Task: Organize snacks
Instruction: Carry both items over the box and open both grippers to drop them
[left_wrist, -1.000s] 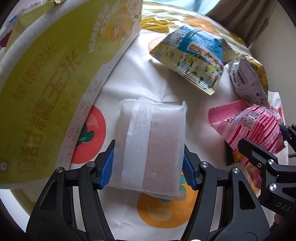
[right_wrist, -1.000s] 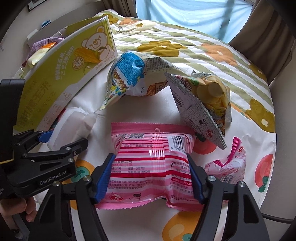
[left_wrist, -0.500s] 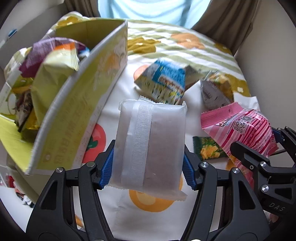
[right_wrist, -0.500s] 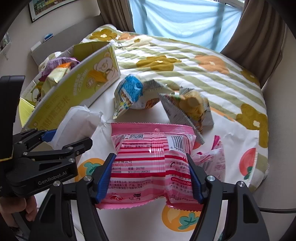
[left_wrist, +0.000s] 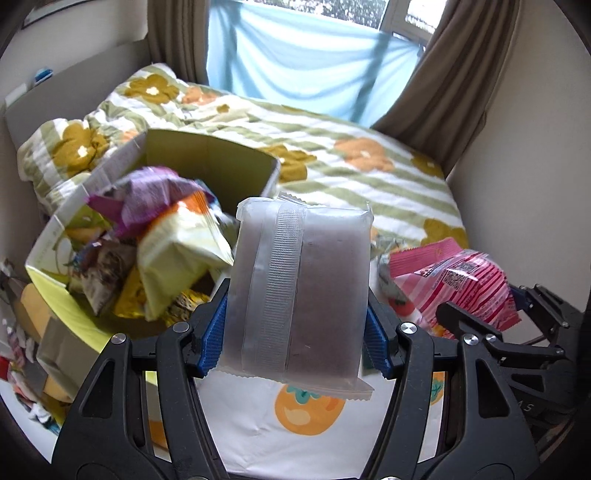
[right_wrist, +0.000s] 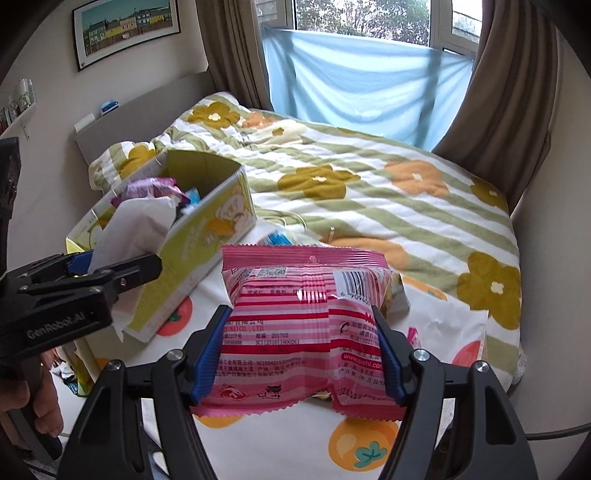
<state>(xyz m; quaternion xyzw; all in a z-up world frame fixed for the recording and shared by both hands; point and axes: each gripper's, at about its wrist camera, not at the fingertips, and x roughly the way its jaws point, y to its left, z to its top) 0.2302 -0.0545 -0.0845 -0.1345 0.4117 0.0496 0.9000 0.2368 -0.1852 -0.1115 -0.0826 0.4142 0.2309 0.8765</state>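
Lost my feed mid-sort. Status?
Left tongs shut on white pack. Right tongs shut on pink pack. Both held up beside the box, already heaped.

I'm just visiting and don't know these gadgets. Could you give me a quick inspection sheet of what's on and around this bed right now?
Surface: bed with flower-and-stripe quilt; white fruit-print sheet in front.
Job's things: frosted white snack packet, pink striped snack bag, open yellow-green cardboard box filled with snack packs.
Clutter: loose snack packs partly hidden behind the pink bag; small items on the floor at left.
Grippers: left gripper fingers clamp the white packet; right gripper fingers clamp the pink bag.
Cables: thin cable at far right.
Surroundings: brown curtains, blue cloth over window, framed picture.
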